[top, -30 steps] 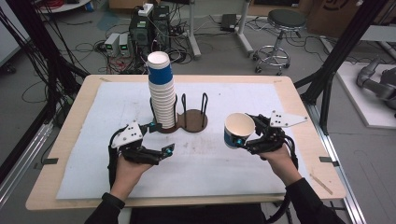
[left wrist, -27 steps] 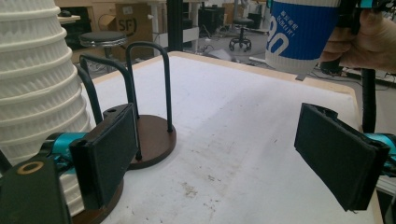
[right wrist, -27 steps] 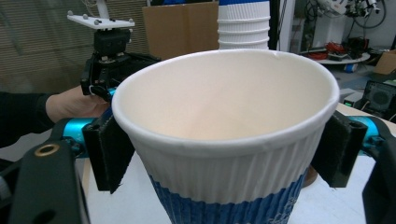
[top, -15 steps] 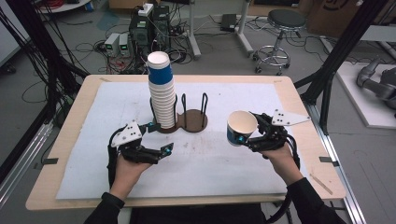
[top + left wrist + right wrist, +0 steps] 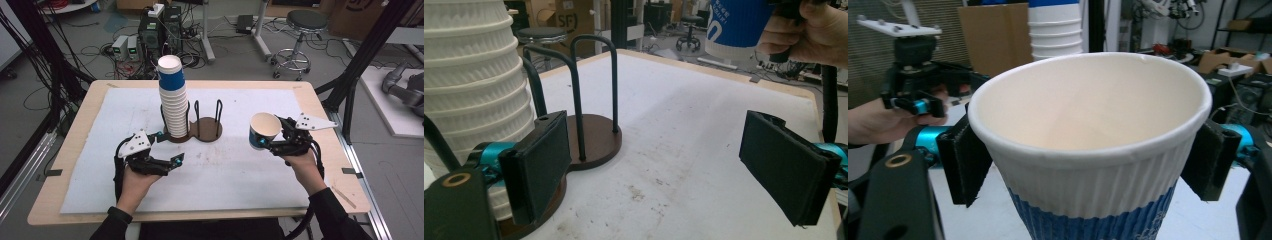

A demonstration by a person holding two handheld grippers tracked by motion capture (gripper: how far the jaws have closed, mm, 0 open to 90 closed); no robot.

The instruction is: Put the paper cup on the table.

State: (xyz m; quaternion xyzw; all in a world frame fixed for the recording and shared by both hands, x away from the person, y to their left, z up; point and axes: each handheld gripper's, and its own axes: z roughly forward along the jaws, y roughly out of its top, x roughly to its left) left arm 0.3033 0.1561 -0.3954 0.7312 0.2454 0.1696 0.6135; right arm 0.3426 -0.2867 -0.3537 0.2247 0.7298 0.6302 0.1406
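We've got the paper cup [image 5: 263, 131] in the right gripper [image 5: 278, 141], jaws clamped on its ribbed white wall w/ the rim up; in the right gripper view the two pads press the cup [image 5: 1093, 150] from either side, just under the rim. Cup hangs above the table, right of centre, mouth tilted a bit toward the left. The relation that counts: the cup stack [image 5: 173, 97] lies to the left & farther from us than the held cup, and stands upright in the left half of the brown wire cup holder [image 5: 200, 134]. The holder's right half, w/ its two black wire loops [image 5: 207, 114], is free and sits between stack and held cup, so it's the nearer target for the right hand. Our guess: the cup goes either on the stack top or into that free half, and either way it travels left & away.

Left gripper [image 5: 161, 149] sits low at the near left, jaws wide apart w/ nothing between them; in the left gripper view the stack [image 5: 471, 95] is just beside its left pad, not gripped.

Surface: white sheet [image 5: 240, 170] over a wooden table [image 5: 320, 107], some faint smudges mid-sheet. Beyond the far edge: grey floor, computer towers [image 5: 160, 27], loose cables, a round stool [image 5: 305, 22], black frame posts at both sides.
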